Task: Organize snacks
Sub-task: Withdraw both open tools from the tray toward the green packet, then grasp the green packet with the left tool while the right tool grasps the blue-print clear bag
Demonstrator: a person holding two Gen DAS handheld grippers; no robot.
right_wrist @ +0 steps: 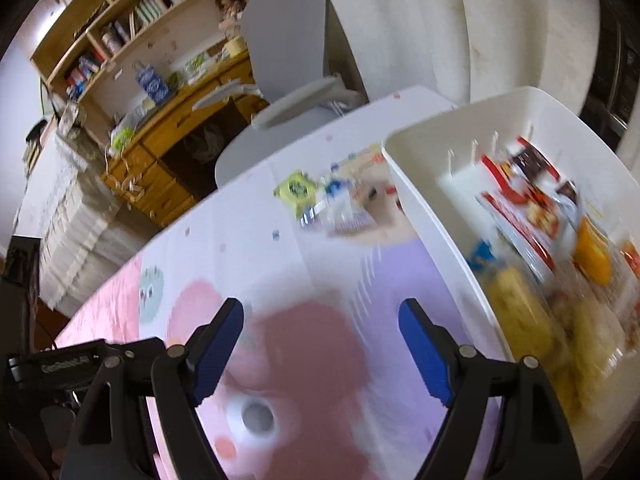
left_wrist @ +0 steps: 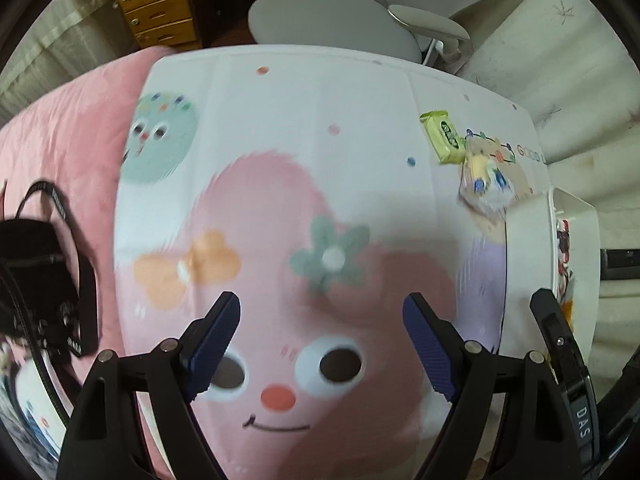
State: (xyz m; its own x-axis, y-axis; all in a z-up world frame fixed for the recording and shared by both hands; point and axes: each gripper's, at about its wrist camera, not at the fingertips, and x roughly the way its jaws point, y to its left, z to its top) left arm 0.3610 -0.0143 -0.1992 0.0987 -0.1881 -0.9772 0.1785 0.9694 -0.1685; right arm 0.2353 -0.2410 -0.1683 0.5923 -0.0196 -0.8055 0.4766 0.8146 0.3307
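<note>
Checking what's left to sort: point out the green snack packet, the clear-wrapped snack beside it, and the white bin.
green snack packet [left_wrist: 445,137], left wrist view, printed face.
clear-wrapped snack [left_wrist: 486,182], left wrist view, wrapper middle.
white bin [right_wrist: 432,216], right wrist view, near wall.

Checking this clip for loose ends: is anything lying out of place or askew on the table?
Yes. Two snacks lie outside the white bin: a yellow-green packet and, touching it, a clear wrapped snack, both skewed on the cartoon tablecloth beside the bin, which already holds other packets. Both tongs, left and right, are open and empty. Nothing looks spilled.

We see a matt printed cloth [left_wrist: 320,140], smooth white plastic bin [right_wrist: 432,216], glossy green wrapper [left_wrist: 444,140], wood desk [right_wrist: 168,160].
</note>
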